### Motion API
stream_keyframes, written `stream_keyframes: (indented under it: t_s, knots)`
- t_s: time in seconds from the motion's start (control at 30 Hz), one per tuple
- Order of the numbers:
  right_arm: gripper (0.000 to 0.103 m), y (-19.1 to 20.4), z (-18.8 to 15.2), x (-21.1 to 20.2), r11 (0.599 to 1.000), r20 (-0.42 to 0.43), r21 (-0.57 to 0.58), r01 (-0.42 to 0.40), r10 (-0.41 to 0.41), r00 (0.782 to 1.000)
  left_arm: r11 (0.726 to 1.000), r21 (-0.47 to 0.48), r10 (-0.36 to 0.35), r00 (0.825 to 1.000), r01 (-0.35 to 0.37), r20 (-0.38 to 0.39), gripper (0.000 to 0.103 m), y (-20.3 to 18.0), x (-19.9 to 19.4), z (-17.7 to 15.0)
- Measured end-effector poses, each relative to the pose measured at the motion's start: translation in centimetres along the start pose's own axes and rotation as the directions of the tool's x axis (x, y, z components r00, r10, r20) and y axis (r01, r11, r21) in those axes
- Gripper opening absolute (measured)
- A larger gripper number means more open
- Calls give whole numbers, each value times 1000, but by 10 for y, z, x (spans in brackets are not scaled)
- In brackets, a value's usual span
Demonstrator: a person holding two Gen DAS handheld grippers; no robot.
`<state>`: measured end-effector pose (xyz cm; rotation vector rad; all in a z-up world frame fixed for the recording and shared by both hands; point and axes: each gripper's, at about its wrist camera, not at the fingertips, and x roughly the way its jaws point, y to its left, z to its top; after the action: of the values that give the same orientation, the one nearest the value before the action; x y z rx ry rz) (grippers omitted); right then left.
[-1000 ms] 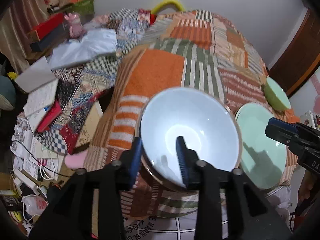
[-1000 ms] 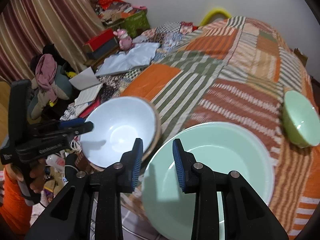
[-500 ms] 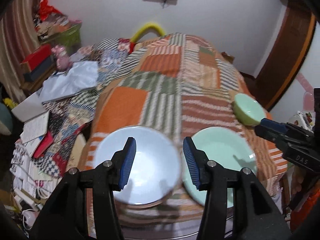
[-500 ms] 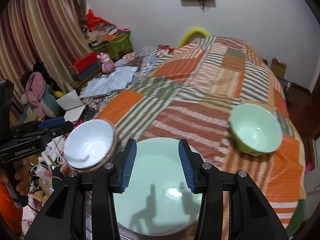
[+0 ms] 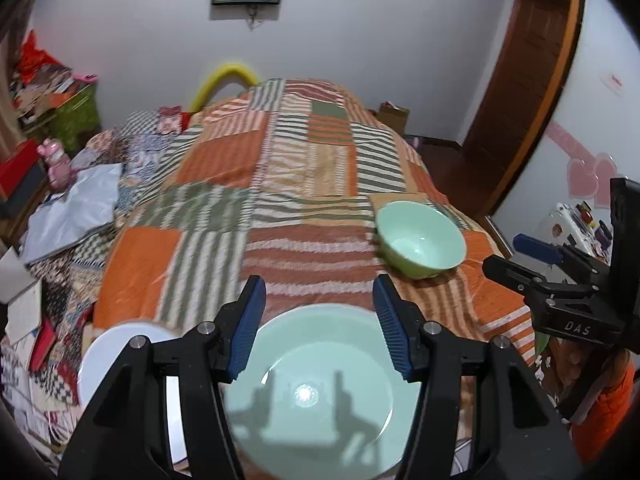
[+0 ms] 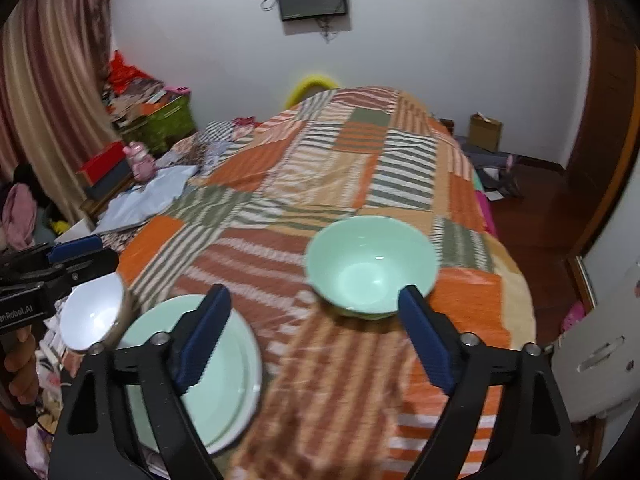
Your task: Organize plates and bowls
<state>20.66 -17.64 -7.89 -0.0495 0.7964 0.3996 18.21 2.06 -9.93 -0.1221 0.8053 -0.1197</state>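
1. At the far left, the white bowl [image 6: 91, 317] is sitting at the near left edge of the patchwork quilt [image 5: 280, 184], just beside the green plate; nothing is gripping it.
2. The left gripper [image 5: 318, 322] is hovering above the green plate [image 5: 320, 384] with its fingers spread wide and holding nothing; its shadow is falling on the plate's face.
3. The green plate is lying flat on the quilt's near edge, between the white bowl and the green bowl, apart from the latter.
4. The right gripper [image 6: 316, 332] is pointing toward the green bowl [image 6: 370, 266] with its fingers spread very wide, empty, the bowl's near rim showing between the tips.
5. The green bowl is standing upright on the quilt, further in and to the right.
6. Judging by this, a reach for the green bowl seems to be in hand, with stacking not yet done. The next move is calling for the right fingers to straddle the bowl's rim, one inside and one outside, and close firmly, since glazed ware can slip.
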Motion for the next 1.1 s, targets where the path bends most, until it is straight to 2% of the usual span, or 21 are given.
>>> stream_keyframes:
  t_s: [0.1,0.17,0.23,0.5,0.6,0.77,1.0,1.1]
  knots:
    - [89,-15,5,2,999,2,6,42,-42,999,1000,16,-16,1000,17,-12,59,-12,16,8]
    - [99,-26,7,5,998,4,4,69,-69,998,999,15,-36,999,37,-30,59,-20,30,14]
    - [103,-33,9,7,997,8,7,81,-81,997,998,17,-54,997,55,-55,59,-27,45,19]
    - [102,-60,14,29,994,-26,33,102,-102,994,995,60,-68,991,75,-114,59,-52,99,33]
    - [98,-68,15,41,995,-45,38,97,-95,994,994,66,-74,988,84,-137,59,-60,118,35]
    - [75,-77,14,58,995,-90,37,88,-84,992,994,73,-71,982,84,-172,59,-65,149,37]
    - [59,-91,9,82,995,-164,83,55,-41,986,994,57,-77,975,91,-208,56,-66,177,39]
    - [47,-97,7,91,994,-197,103,31,-11,980,993,69,-83,973,100,-213,55,-69,185,40]
